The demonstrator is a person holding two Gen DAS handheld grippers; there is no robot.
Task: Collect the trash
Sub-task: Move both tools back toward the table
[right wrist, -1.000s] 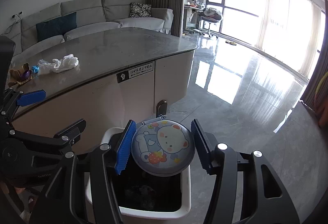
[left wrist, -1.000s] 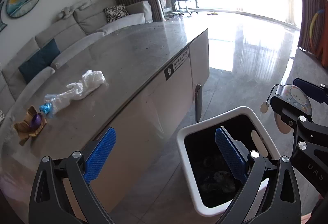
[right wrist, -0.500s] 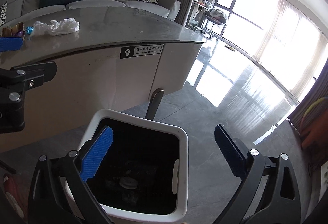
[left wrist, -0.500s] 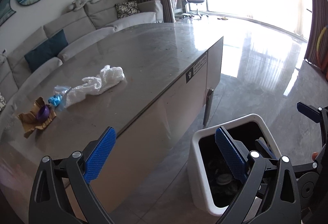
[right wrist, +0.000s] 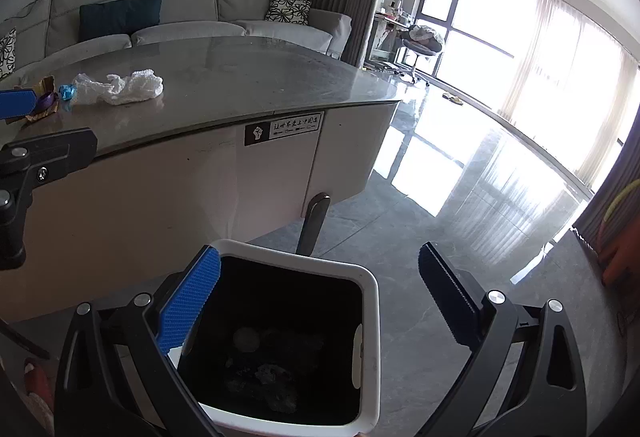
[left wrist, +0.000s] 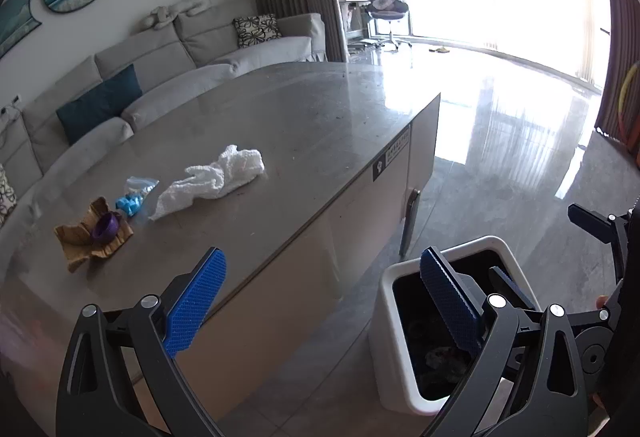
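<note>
Bin (right wrist: 370, 301) mouth unblocked under right claw (right wrist: 320, 301); counter (left wrist: 280, 125) edge close beside.

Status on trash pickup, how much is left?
Done: several items lie in the white bin. In hand: nothing; right claw is open over the bin, left claw open too. Left on the counter: white cloth, blue wrapper, brown wrapper with purple cap.

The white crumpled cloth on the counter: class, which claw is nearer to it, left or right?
Left. The left claw hangs open at the counter's edge, just short of the white crumpled cloth. The right claw is open over the trash bin on the floor.
</note>
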